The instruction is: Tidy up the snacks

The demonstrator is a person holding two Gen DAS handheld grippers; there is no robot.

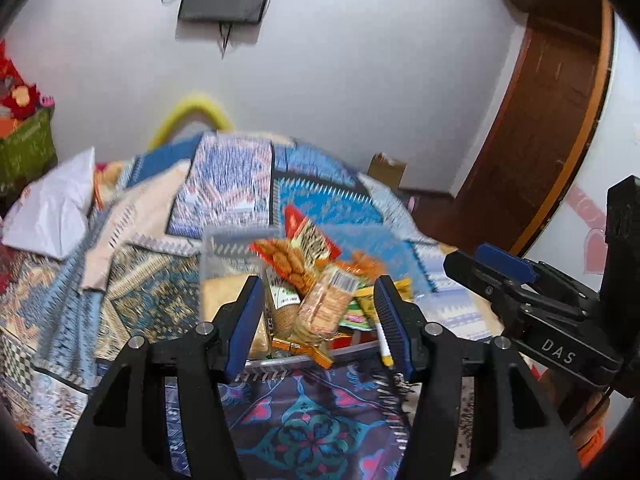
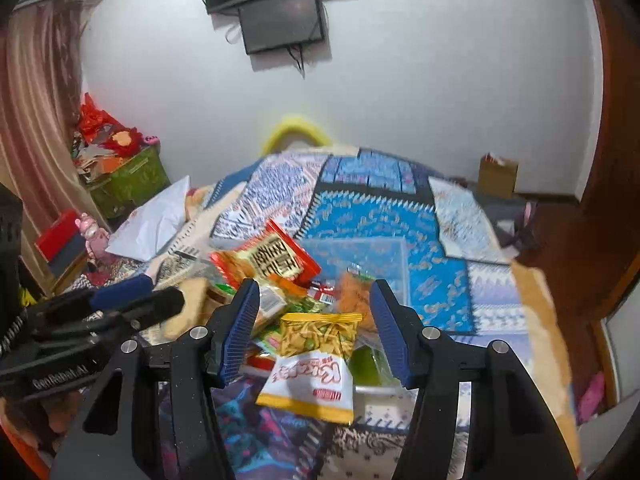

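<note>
My left gripper point(image 1: 320, 320) and my right gripper point(image 2: 314, 326) both hang with jaws apart and nothing between them, side by side above the near edge of the bed point(image 2: 400, 216). The snacks point(image 2: 280, 280) lie in a loose, overlapping heap that fills and spills out of a clear plastic box point(image 1: 224, 248) on the patterned quilt; whether the heap is waiting to be sorted or has just been gathered there, I cannot judge from this. From my right wrist view, a white-and-yellow packet point(image 2: 308, 384) sits nearest at 6 o'clock, hanging over the box's front rim, with a yellow bag of sticks point(image 2: 318, 334) just above it and a red-edged packet with bold black lettering point(image 2: 276, 260) propped at 12 o'clock. From my left wrist view, a clear sleeve of crackers point(image 1: 326, 306) leans dead ahead, beside an orange bag of fried twists point(image 1: 288, 258) toward 11. For any pick here I would take a top-lying packet by a sealed edge, close gently so the air-filled bags neither slip nor crush, and lift straight up so neighbours are not dragged out. Both views are blurred, so finer labels I cannot read.
</note>
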